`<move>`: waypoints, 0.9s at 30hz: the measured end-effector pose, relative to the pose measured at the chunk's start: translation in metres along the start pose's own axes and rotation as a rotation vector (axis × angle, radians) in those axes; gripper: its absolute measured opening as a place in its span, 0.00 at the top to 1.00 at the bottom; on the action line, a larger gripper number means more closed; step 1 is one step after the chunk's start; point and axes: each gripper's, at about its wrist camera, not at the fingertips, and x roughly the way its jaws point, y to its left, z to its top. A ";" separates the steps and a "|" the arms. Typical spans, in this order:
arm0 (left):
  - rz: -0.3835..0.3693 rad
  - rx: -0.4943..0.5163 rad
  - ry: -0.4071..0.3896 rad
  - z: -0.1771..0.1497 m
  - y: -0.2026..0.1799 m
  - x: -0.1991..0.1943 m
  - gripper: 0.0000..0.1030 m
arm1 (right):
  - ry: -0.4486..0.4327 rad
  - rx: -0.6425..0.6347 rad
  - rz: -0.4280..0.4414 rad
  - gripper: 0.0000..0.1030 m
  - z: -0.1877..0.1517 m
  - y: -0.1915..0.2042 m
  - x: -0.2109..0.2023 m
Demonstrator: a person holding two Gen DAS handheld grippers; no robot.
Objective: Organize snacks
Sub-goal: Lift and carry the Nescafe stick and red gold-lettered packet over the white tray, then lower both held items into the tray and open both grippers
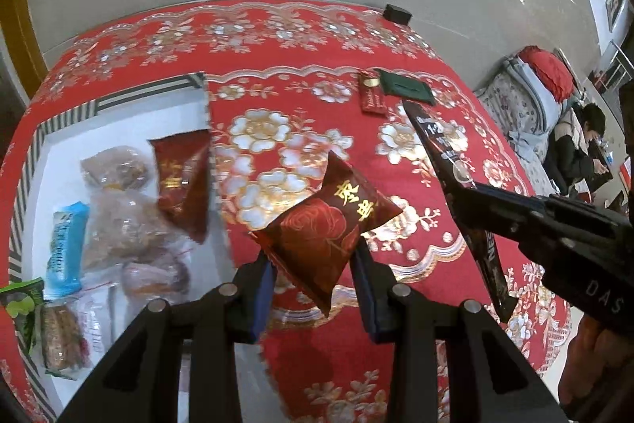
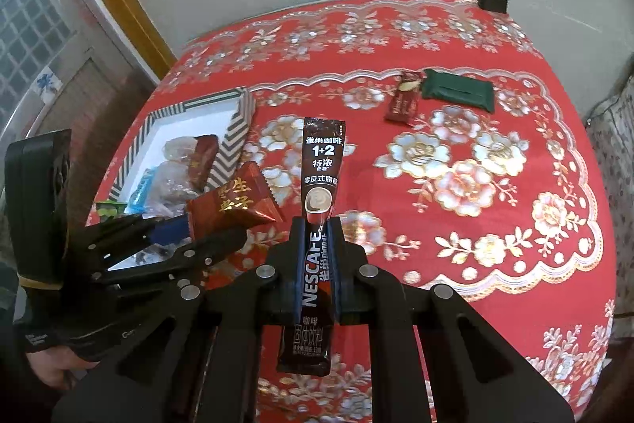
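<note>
My left gripper (image 1: 315,270) is shut on a dark red snack pouch (image 1: 329,221) with gold characters, held above the red flowered tablecloth (image 1: 277,106). The same pouch (image 2: 233,205) shows in the right wrist view, at the tip of the left gripper (image 2: 198,228). My right gripper (image 2: 317,236) is shut on a dark Nescafe coffee stick (image 2: 321,177) that stands upright between the pads. This stick (image 1: 455,177) and the right gripper (image 1: 467,209) appear at the right of the left wrist view. A white box (image 1: 119,121) with a striped rim holds several snacks at the left.
A small dark red packet (image 2: 402,104) and a green packet (image 2: 457,90) lie on the cloth at the back right. A black block (image 2: 492,0) sits at the table's far edge. A person (image 1: 582,153) sits beyond the table at the right.
</note>
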 end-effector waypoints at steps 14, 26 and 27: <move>0.079 -0.118 -0.063 -0.006 0.089 -0.028 0.62 | 0.013 -0.128 0.063 0.91 0.019 0.096 0.029; 0.175 -0.230 -0.080 -0.018 0.157 -0.038 0.62 | 0.100 -0.218 0.105 0.91 0.022 0.170 0.088; 0.176 -0.232 -0.077 -0.019 0.161 -0.039 0.62 | 0.103 -0.220 0.100 0.91 0.022 0.173 0.091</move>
